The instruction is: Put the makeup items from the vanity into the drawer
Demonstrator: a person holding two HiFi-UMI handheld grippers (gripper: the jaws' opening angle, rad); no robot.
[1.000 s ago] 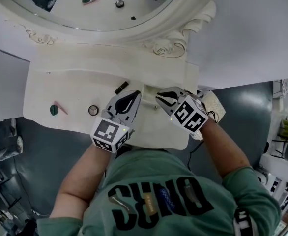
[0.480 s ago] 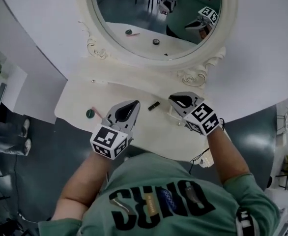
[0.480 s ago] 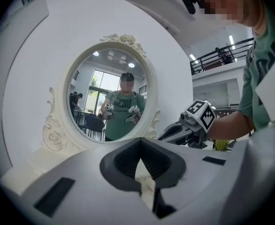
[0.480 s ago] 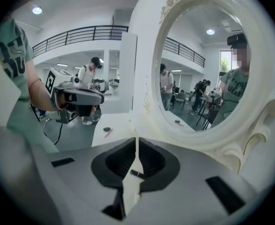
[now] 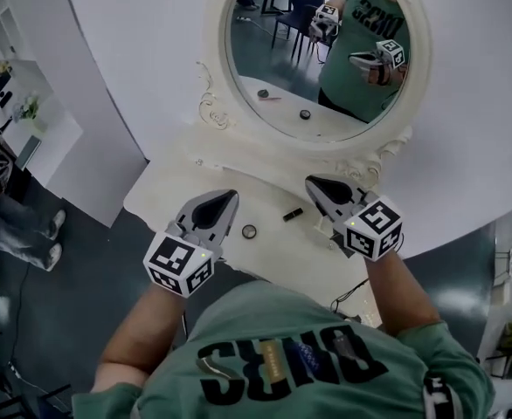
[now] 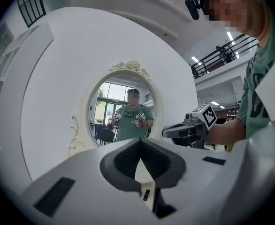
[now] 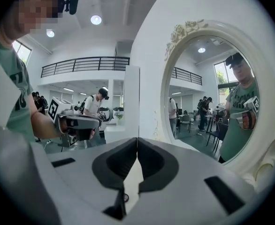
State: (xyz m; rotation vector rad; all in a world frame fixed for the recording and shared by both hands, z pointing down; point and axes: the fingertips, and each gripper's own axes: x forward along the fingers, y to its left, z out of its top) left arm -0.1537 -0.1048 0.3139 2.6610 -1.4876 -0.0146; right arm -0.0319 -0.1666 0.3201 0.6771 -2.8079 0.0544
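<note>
Creamy white and smooth, the vanity [image 5: 164,190] has curly carved trim round its big oval mirror [image 5: 326,59]. Two makeup things lie on its top. A small round case [image 5: 249,231], flat like a coin, sits just in front of the left gripper [image 5: 230,199], a little to its right. A short black stick [image 5: 293,214], maybe a lipstick, lies just to the left of the right gripper [image 5: 313,184]. Both things are between the two grippers, and neither gripper touches them.

The left gripper's jaws are pressed together with nothing in them. The right gripper's jaws are together too, and empty. The jaws have pale, hard-looking shells with dark pads inside, I think so small things do not slip. Both grippers point at the mirror and seem to be held above the top, so I think no pick-up has begun. The jaws must open first. I cannot see the drawer from here. The round case is thin and may be tricky to pinch.
</note>
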